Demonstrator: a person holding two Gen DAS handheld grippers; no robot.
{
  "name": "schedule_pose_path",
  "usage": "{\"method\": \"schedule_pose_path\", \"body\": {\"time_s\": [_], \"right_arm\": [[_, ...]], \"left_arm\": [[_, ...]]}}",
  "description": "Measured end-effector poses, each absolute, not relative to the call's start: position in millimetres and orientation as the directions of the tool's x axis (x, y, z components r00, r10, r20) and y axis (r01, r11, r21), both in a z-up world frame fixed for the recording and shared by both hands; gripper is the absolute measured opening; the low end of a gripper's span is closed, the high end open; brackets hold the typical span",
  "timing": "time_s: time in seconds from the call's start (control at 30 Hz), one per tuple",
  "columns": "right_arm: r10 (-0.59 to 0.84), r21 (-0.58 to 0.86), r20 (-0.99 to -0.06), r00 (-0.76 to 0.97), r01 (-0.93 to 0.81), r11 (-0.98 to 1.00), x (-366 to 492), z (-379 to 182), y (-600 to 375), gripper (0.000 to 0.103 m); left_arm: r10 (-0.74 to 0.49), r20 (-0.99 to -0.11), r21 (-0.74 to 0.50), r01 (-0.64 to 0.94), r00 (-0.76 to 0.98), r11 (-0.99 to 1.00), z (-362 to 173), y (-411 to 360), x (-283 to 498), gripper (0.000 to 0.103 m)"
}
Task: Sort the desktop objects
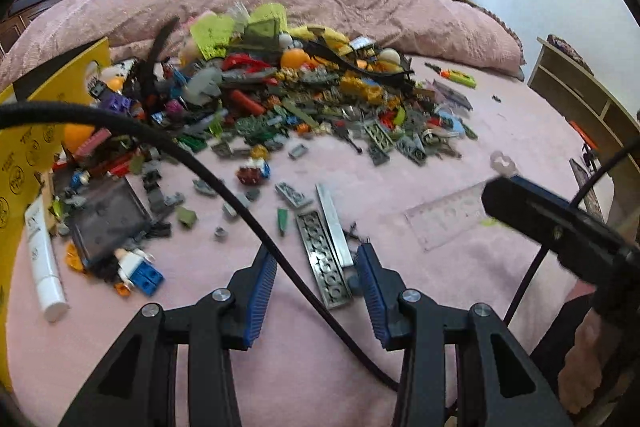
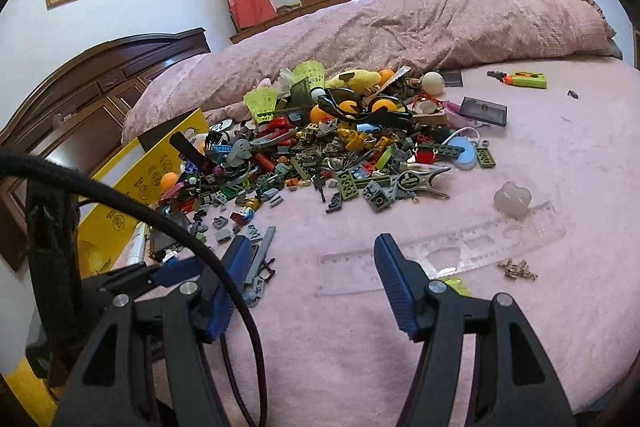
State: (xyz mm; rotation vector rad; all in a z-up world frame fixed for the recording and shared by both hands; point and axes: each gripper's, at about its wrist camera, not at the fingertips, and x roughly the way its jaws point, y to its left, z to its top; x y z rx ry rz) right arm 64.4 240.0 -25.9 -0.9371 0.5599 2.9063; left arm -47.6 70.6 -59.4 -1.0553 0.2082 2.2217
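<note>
Left wrist: left gripper [image 1: 316, 267] wide over the grey plate [image 1: 323, 261] near the pile [image 1: 304, 99]; I'd center, then pinch its long edges.

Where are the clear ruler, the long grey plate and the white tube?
clear ruler [image 2: 460, 251]: right wrist view, middle of its strip.
long grey plate [image 1: 322, 259]: left wrist view, middle of its studded face.
white tube [image 1: 44, 255]: left wrist view, mid-body.
</note>
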Motion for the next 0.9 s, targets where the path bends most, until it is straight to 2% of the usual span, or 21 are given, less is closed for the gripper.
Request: {"method": "schedule_pose_path", "body": {"time_s": [0.43, 0.67, 0.9], "right_arm": [[-0.083, 0.342, -0.574, -0.814, -0.146, -0.928, 64, -25, 241, 0.065], [-0.084, 0.342, -0.573, -0.815, -0.145, -0.928, 64, -25, 242, 0.065], [-0.088, 0.35, -0.569, -0.818, -0.144, -0.926, 65, -24, 242, 0.065]], "left_arm": [[0.5, -0.75, -0.139, -0.634, -0.434, -0.76, -65, 68, -31, 0.042], [0.553, -0.721, -0.231, -0.607, -0.417, -0.76, -50, 56, -29, 0.042], [0.465, -0.749, -0.133, -0.579, -0.473, -0.804, -63, 73, -37, 0.042]]}}
